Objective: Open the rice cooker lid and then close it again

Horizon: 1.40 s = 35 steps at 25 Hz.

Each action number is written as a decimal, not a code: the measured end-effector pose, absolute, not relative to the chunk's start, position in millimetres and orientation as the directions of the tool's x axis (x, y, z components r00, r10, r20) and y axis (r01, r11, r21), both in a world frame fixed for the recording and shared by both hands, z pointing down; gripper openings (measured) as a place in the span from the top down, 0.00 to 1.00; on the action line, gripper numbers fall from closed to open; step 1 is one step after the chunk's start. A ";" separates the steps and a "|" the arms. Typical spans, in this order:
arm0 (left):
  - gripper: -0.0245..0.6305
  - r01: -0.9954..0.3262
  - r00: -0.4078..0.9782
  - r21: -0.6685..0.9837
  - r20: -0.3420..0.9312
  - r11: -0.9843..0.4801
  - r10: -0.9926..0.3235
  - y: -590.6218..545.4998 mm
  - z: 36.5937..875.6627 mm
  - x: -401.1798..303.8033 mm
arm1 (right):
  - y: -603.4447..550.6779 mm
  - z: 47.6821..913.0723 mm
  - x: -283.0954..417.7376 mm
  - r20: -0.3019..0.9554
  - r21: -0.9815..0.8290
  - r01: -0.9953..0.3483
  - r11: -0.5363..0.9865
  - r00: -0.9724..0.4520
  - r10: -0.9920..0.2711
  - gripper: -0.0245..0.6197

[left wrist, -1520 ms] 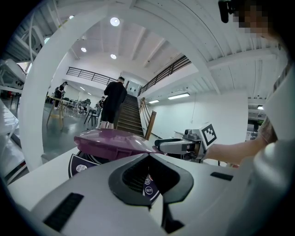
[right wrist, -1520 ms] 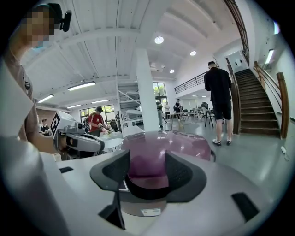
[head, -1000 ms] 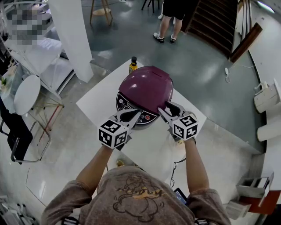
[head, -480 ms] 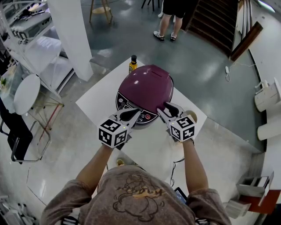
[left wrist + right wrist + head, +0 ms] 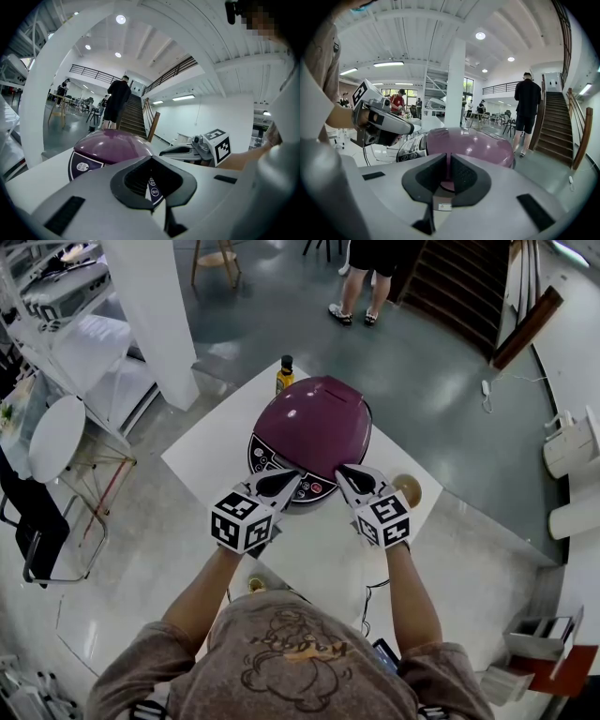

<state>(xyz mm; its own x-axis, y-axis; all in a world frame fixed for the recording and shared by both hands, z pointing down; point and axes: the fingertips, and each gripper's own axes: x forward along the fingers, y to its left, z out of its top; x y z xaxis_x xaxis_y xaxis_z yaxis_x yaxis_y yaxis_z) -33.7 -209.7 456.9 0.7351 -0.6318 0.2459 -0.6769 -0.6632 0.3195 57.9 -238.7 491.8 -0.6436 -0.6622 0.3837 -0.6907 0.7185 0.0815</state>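
A purple rice cooker [image 5: 314, 427] stands on the white table [image 5: 206, 456] with its lid down; its dark control panel [image 5: 264, 461] faces me. My left gripper [image 5: 286, 480] hovers at the panel's front edge, jaws together and empty. Just to its right, my right gripper [image 5: 345, 472] points at the lid's front rim; its jaws are closing, down to a thin slit with nothing between them. The left gripper view has the cooker [image 5: 110, 143] ahead beyond the left gripper [image 5: 151, 183], with the right gripper [image 5: 162, 153] beside it. From the right gripper [image 5: 447, 176], the purple lid [image 5: 473, 145] fills the middle.
A dark bottle with a yellow label [image 5: 284, 377] stands at the table's far corner behind the cooker. A small round tan object [image 5: 408, 487] sits right of my right gripper. A white pillar [image 5: 155, 315], a chair [image 5: 52, 442] and a standing person [image 5: 361, 277] surround the table.
The right gripper's jaws have come together from a clear spread, and it has shifted slightly left along the cooker's front. The left gripper and the lid have not moved.
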 end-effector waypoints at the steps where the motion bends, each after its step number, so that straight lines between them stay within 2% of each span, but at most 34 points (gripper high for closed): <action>1: 0.93 -0.677 0.735 0.320 0.247 -0.662 -0.632 -210.1 457.2 -34.1 | -238.5 491.7 56.9 0.384 0.082 -0.691 0.718 -0.643 -0.663 0.92; 5: 0.93 -0.678 0.734 0.323 0.249 -0.660 -0.632 -210.8 458.3 -34.1 | -237.3 491.4 55.8 0.375 0.078 -0.697 0.713 -0.642 -0.669 0.95; 15: 0.93 -0.680 0.732 0.328 0.257 -0.655 -0.631 -212.1 462.0 -36.6 | -237.2 493.3 56.3 0.379 -0.040 -0.710 0.703 -0.662 -0.647 0.96; 29: 0.93 -0.669 0.742 0.338 0.262 -0.662 -0.617 -213.5 466.1 -28.5 | -236.5 498.8 54.5 0.445 0.001 -0.709 0.705 -0.632 -0.635 0.96; 35: 0.93 -0.664 0.747 0.345 0.264 -0.664 -0.610 -215.2 468.8 -25.7 | -236.5 500.4 55.5 0.430 -0.044 -0.718 0.695 -0.641 -0.636 0.96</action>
